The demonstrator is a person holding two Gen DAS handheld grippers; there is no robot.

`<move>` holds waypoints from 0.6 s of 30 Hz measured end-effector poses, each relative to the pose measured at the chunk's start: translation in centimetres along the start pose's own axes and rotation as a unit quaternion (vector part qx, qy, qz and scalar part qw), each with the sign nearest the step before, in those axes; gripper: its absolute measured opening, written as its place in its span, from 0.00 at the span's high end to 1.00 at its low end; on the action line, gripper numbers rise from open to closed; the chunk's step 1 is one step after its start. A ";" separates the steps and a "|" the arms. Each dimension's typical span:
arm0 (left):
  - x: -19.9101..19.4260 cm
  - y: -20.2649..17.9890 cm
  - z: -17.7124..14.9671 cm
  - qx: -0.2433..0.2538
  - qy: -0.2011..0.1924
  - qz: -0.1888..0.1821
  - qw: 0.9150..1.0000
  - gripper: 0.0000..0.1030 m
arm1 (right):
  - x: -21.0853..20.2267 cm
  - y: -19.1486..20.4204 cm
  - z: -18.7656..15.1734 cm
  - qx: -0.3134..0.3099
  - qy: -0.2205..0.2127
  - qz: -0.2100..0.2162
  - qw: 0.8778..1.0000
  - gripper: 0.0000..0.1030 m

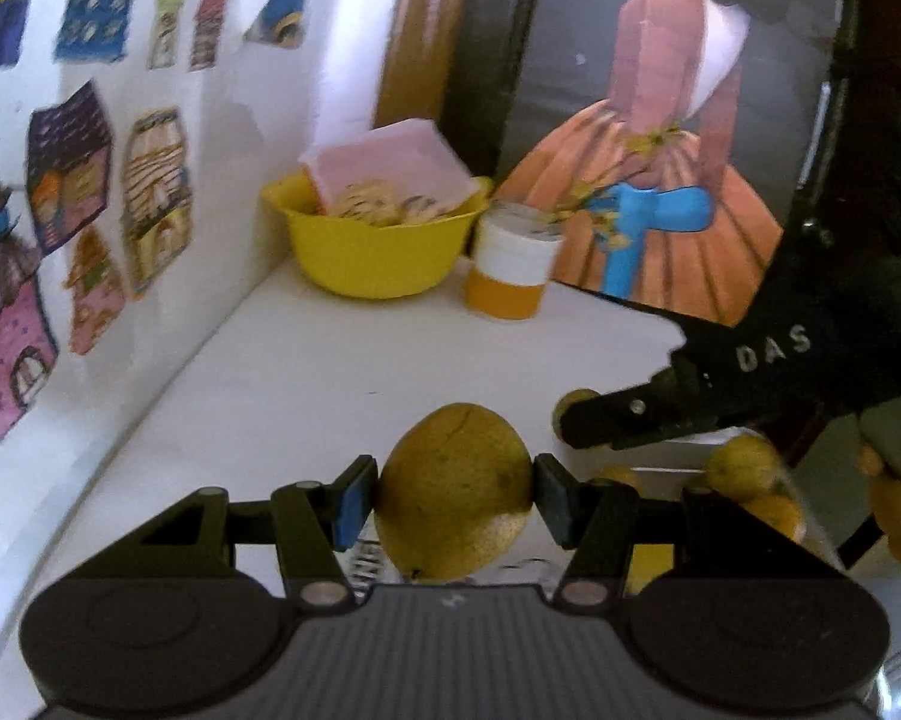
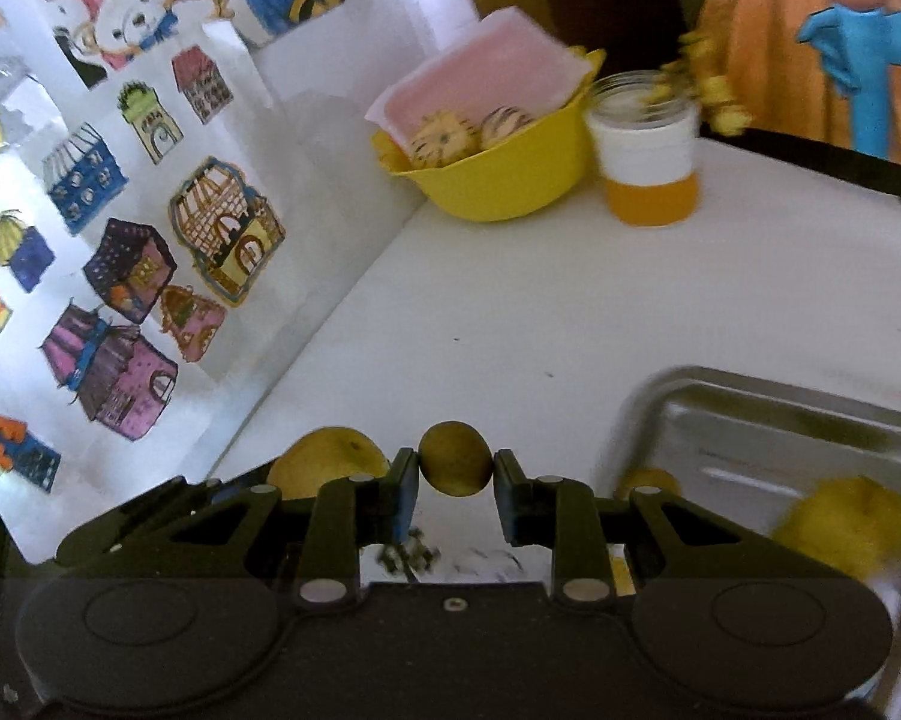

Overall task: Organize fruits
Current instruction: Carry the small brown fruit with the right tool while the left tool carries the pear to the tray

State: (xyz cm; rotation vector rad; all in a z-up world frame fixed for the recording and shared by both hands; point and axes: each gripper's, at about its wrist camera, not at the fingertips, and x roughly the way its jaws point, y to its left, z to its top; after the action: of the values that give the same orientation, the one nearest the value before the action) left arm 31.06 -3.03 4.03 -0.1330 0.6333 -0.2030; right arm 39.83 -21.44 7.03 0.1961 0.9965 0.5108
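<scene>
Yellow bowl and jar stood behind; left gripper pinched a lemon, right gripper a lime.

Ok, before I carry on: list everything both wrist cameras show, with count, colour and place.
large fruit: one, yellow-green, clamped in the left gripper.
small fruit: one, olive-yellow, clamped in the right gripper.
metal tray: one, silver, right of the right gripper, holding blurred yellow fruit.
yellow bowl: one, back corner, holding a pink sheet and round striped items.
jar: one, white over orange, beside the bowl.
table: white.
stickers: many, multicoloured, left wall.
left gripper: black, shut.
right gripper: black, shut.
</scene>
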 end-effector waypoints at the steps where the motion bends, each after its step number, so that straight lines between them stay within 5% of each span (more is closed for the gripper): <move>1: -0.2 -0.6 0.0 0.002 -0.001 -0.004 1.000 0.41 | -1.0 -0.5 -0.5 0.000 -0.004 -0.003 1.000 0.72; 18: -2.9 -9.2 -3.8 0.028 0.018 -0.082 0.996 0.41 | -12.7 -5.5 -11.9 -0.032 -0.076 -0.071 0.994 0.72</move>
State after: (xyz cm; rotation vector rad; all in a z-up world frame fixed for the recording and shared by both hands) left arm 25.13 -11.54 4.37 -0.1274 0.6533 -0.3811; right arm 26.02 -33.32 8.01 0.1033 0.8382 0.3913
